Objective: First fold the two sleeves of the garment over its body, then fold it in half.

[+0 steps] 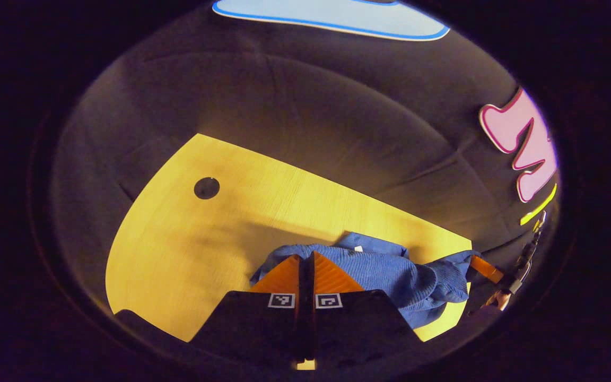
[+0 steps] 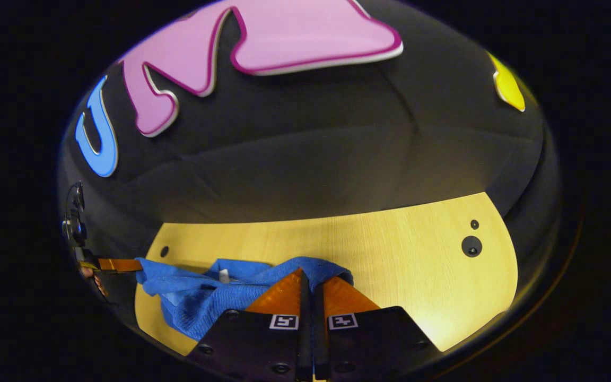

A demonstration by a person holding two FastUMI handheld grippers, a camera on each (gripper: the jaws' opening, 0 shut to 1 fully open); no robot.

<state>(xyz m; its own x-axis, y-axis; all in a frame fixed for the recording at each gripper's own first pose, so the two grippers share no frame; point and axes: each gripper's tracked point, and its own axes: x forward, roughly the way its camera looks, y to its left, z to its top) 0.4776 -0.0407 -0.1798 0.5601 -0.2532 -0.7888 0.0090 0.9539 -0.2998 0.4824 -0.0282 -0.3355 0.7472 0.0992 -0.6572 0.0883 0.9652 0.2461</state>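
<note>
Both my jaws pinched together on the blue garment (image 1: 390,273): left gripper (image 1: 306,255), right gripper (image 2: 309,273) at opposite edges, cloth held bunched over the wooden table (image 1: 178,254). Risk: thin fabric slipping out, fold going crooked. Black cloth wall (image 2: 311,159) behind.
</note>
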